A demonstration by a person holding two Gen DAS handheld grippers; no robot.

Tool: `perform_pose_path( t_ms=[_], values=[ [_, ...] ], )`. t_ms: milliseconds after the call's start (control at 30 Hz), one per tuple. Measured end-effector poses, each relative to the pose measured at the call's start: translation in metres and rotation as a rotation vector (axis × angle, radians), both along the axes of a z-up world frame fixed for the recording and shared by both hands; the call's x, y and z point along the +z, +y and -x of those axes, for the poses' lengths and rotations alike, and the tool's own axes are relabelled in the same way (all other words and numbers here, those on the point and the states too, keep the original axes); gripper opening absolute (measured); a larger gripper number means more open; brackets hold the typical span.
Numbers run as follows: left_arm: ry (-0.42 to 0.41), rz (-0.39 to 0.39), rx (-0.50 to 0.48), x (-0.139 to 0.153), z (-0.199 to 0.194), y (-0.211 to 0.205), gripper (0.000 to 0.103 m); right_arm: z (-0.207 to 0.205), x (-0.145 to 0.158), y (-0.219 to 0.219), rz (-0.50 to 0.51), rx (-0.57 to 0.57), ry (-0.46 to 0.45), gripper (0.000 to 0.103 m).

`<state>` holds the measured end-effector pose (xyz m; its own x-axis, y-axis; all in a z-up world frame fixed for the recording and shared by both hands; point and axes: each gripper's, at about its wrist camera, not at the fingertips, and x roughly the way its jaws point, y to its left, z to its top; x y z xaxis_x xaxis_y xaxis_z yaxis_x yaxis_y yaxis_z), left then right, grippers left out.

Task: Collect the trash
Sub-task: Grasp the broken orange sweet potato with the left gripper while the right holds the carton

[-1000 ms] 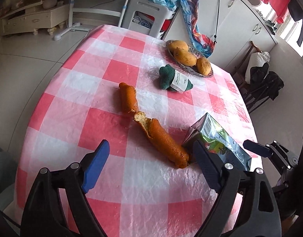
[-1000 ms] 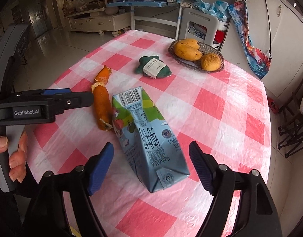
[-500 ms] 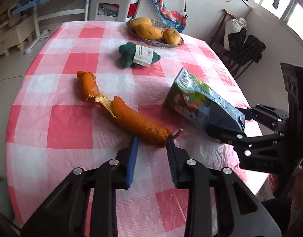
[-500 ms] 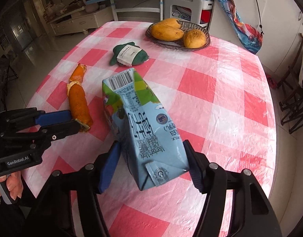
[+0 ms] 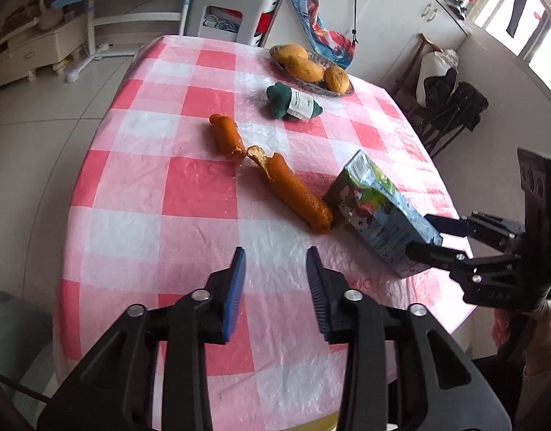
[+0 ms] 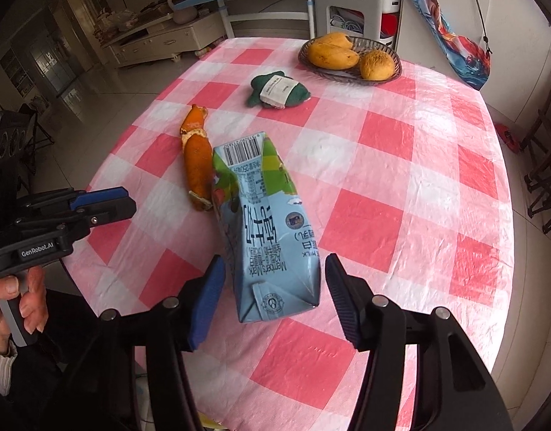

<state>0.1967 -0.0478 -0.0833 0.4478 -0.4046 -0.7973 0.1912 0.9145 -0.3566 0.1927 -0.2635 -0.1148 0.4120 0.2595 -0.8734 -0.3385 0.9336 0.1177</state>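
- The milk carton (image 6: 266, 230) is lying on its side on the checked tablecloth (image 6: 401, 165), its folded base end pointing toward the right gripper (image 6: 275, 280).
- The right gripper is straddling that base end: its jaws are closing, the carton is sitting between them, and a sliver of cloth is showing on each side, so the blue pads (image 6: 207, 300) are not yet pressing on it.
- In the left wrist view the same carton (image 5: 377, 212) is lying right of centre, with the right gripper (image 5: 428, 237) reaching in from the right edge around its near end.
- The orange peel (image 5: 293, 194), a long curled strip, is lying beside the carton, its near tip just against the carton's printed top end; a shorter piece of peel (image 5: 225, 136) is lying just beyond it, almost touching.
- The left gripper (image 5: 275, 280) is hovering over bare cloth, well short of the peel; its jaws are opening and nothing is sitting between them.
- From the right wrist view the left gripper (image 6: 106, 203) is coming in at the table's left edge, a hand (image 6: 13, 309) wrapping its handle.
- Farther back, a green cloth with a paper band (image 6: 279, 89) is lying near a basket (image 6: 383, 75) holding mangoes (image 6: 333, 54).
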Motion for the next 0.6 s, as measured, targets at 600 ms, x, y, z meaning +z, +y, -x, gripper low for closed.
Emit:
perform_pose_path(
  t_ms=[600],
  values=[
    [-0.011,-0.03,0.008,-0.022,-0.043,-0.064,0.029,-0.023,-0.006,-0.036,-0.013,-0.127,-0.033,0.054]
  ],
)
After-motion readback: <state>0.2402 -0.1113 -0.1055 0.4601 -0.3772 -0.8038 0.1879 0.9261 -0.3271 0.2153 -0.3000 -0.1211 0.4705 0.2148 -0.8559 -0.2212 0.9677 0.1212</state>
